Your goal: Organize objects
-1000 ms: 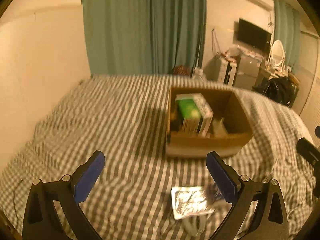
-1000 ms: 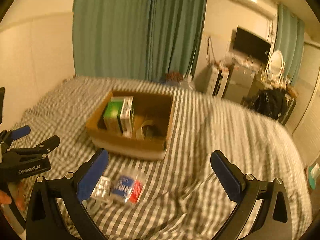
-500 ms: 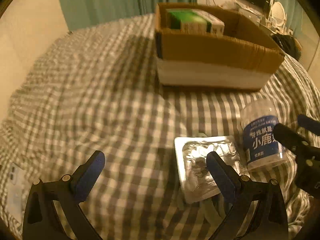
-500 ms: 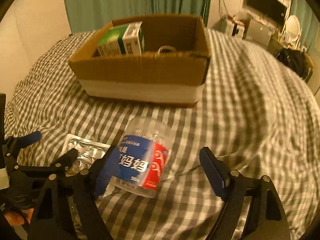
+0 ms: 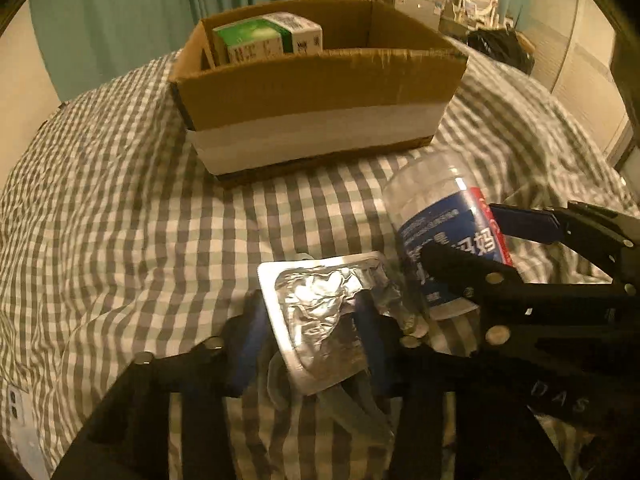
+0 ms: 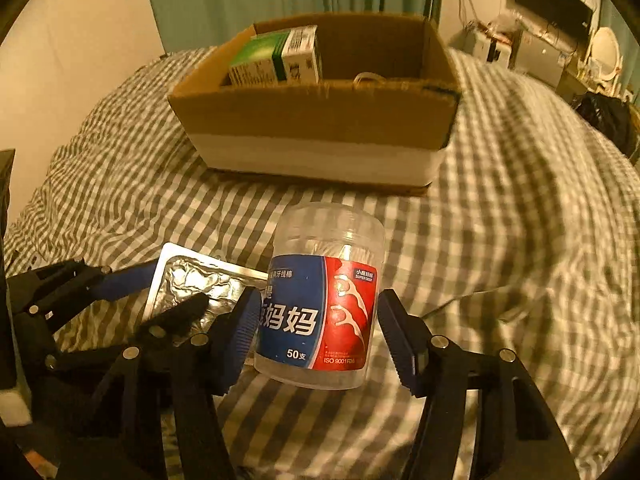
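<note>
1. Both grippers have dropped low and narrowed: the left gripper (image 5: 310, 344) pinches the foil pack (image 5: 320, 320); the right gripper (image 6: 316, 340) straddles the jar (image 6: 320, 300), pads (image 6: 394, 336) not quite touching.
2. Both items lie on the bed (image 6: 500, 240) before the box (image 6: 320, 120), ready for lifting in.

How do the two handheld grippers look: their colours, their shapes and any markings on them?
Both have black skeletal frames of linked bars joined by silver rivets, ending in blue ribbed pads. On the right gripper the pads are narrow and ridged. The left gripper is built alike. Faint letters "DAS" show on a black frame in the left wrist view. No cables or sleeves show.
</note>
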### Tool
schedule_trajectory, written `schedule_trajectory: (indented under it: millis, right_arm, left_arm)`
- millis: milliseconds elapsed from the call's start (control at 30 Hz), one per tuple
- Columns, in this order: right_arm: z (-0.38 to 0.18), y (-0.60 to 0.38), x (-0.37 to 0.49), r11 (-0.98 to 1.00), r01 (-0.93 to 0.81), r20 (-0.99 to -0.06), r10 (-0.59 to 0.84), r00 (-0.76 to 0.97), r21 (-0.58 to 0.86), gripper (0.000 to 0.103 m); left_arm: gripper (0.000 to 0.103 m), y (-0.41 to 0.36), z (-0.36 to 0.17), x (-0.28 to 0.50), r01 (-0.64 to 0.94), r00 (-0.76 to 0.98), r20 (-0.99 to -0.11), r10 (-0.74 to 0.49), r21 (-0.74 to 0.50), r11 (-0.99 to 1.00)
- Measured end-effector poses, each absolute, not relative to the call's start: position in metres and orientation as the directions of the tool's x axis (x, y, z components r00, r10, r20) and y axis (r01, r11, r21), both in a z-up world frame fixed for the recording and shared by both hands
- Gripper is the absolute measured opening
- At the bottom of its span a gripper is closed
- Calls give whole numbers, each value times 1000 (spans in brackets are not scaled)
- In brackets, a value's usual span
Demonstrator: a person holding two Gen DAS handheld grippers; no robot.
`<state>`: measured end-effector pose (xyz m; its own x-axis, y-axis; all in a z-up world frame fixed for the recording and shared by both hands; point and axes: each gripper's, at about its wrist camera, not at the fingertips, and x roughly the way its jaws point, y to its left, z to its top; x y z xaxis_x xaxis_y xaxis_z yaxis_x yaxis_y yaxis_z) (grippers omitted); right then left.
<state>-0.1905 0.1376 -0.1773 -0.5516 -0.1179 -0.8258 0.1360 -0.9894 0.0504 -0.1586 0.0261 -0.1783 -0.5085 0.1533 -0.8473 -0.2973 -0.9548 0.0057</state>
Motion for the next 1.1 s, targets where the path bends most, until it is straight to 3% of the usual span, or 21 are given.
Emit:
schedule_trajectory:
  millis: [33,67,200,400,633,700,733,900,1100]
  right_arm:
    - [-173,138,-189,-989,136,-823,-120,-555,53,60]
    - [-167,140,-183,-989,137,-819,-117,-562,47,60]
    - [-148,145,-168,-991,131,-799,-99,-593,26,58]
    - [-106,147,-149,-990,138,-746,-103,-657,16,53]
    - [-54,151,-147,-987,159,-673,-122,-729,6,51]
    - [-35,152,-155,-986,167,-646,-129,-752,2,41]
    - [-25,151,-160,-985,173,-633,-131,-763,-5,1]
    - [2,149,-199,-981,186,-615,-113,-780,-56,3]
    - [-20,162,-242,-984,175,-638,-123,-760,-19,3]
  left_arm:
    - [34,23,-173,-155,-287,-511,-843,171,-20,-958]
    - [22,18,-169,-153,-273,-514,-838,182,-42,-961]
    - [14,5,-152,-142,-237,-542,-815,207,-88,-968]
    - [5,-3,-108,-131,-208,-636,-755,158,-30,-978]
    - [5,-6,-56,-140,-171,-721,-682,124,1,-985]
    - [5,-7,-45,-146,-168,-735,-668,121,6,-986]
    - [5,-7,-37,-152,-166,-744,-657,122,5,-986]
    - [5,-7,-2,-192,-169,-774,-615,149,-26,-985]
    - [5,3,-8,-252,-191,-770,-618,156,-9,-982]
